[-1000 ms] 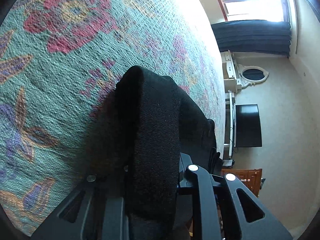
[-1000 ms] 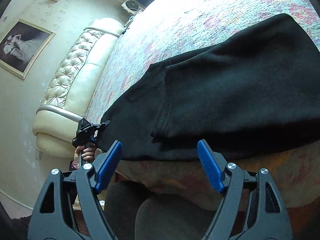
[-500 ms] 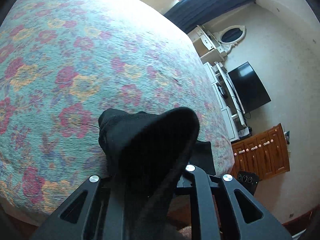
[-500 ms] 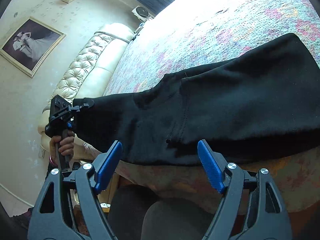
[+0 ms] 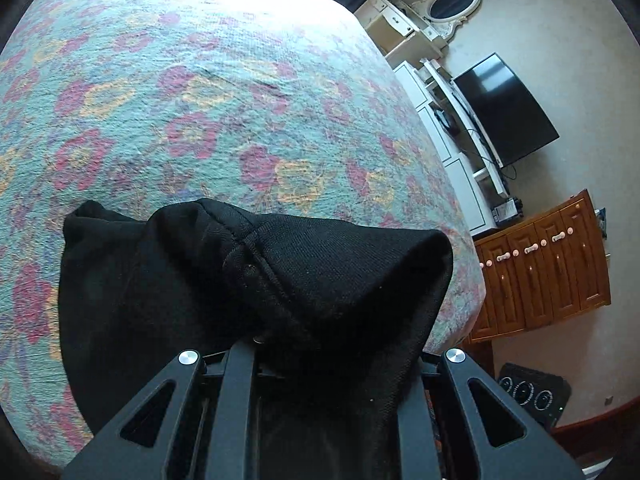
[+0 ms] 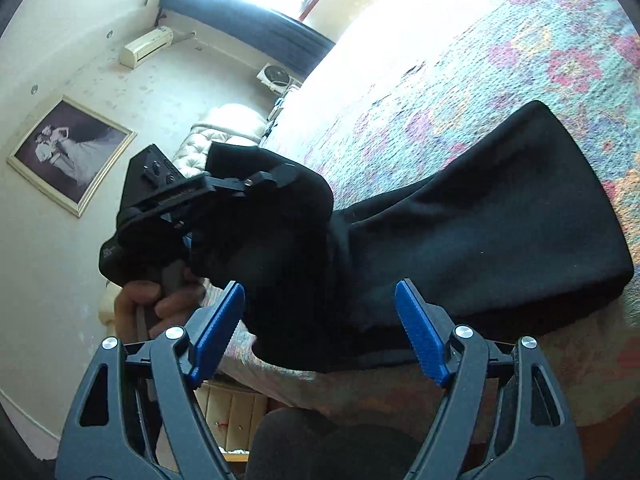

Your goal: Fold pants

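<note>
Pants (image 6: 480, 232): soft, limp black knit, light, draping over the bed (image 5: 240, 100).
Left tongs (image 5: 320, 344) clamp a bunched end, apparently near a seam; right tongs (image 6: 320, 328) stand wide, empty.

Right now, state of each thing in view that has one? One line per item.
Black fabric pants: partly folded, one end lifted off the bed, the rest lying flat.
Left gripper: shut on the pants, holding the raised end.
Right gripper: open, blue pads apart, nothing gripped.
Floral bedspread: spread flat, a few wrinkles.
Wall-mounted black TV: screen dark.
Wooden cabinet: doors closed.
</note>
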Demonstrator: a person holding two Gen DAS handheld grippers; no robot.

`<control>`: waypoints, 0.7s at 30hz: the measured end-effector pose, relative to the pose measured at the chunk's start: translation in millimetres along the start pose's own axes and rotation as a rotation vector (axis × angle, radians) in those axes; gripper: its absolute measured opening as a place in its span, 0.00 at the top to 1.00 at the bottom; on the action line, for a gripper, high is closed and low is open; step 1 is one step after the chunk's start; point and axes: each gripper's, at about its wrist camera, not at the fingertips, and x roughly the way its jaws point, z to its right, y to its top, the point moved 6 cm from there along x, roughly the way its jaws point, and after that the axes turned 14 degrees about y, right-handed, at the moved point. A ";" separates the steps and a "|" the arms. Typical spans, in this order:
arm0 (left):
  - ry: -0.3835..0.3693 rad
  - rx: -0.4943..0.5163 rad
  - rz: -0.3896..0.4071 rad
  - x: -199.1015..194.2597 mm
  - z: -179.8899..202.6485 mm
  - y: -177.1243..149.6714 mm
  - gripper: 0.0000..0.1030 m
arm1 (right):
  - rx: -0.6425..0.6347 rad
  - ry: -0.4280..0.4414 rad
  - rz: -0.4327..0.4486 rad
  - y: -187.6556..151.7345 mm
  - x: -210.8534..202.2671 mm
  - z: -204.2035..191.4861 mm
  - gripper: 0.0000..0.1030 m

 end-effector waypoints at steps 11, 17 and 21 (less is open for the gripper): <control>0.008 0.014 -0.023 18.8 26.6 -28.8 0.33 | 0.160 -0.036 0.099 16.9 -29.1 61.1 0.20; -0.025 -0.036 0.096 -43.8 -22.0 -44.4 0.23 | 0.148 -0.037 0.070 22.1 -30.9 77.6 0.20; 0.062 -0.119 0.126 -57.7 -86.7 -63.7 0.20 | 0.148 -0.104 0.052 33.9 -30.2 92.6 0.20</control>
